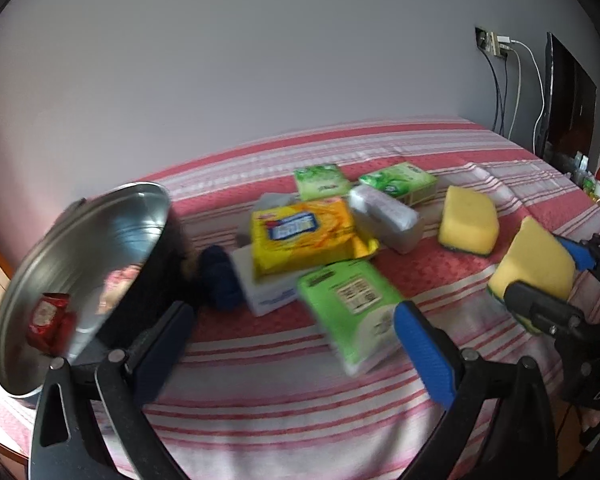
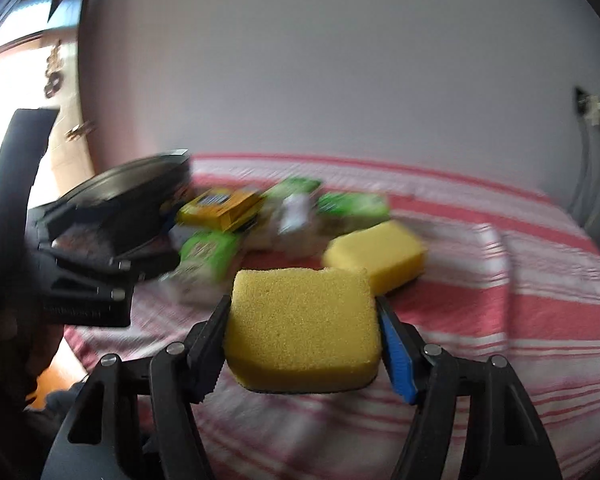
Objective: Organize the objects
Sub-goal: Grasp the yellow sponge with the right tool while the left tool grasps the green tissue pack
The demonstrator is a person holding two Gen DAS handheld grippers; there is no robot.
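Sponge (image 2: 302,326): yellow, porous (dark scrubbing underside), squeezed between right gripper (image 2: 300,344) pads.

The right gripper (image 2: 302,332) clamps a yellow sponge (image 2: 302,320) above the striped cloth (image 2: 500,320); a second sponge (image 2: 380,256) lies just behind it.

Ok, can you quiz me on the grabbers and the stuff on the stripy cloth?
1. True or false: the right gripper is clamped on a yellow sponge.
2. What lies inside the tilted metal pot? A: a red packet. B: a spoon. C: a sponge.
3. How many yellow sponges are in view in all?

Key: 1 true. 2 A. 3 two: the held one and the other sponge, which lies on the striped cloth.
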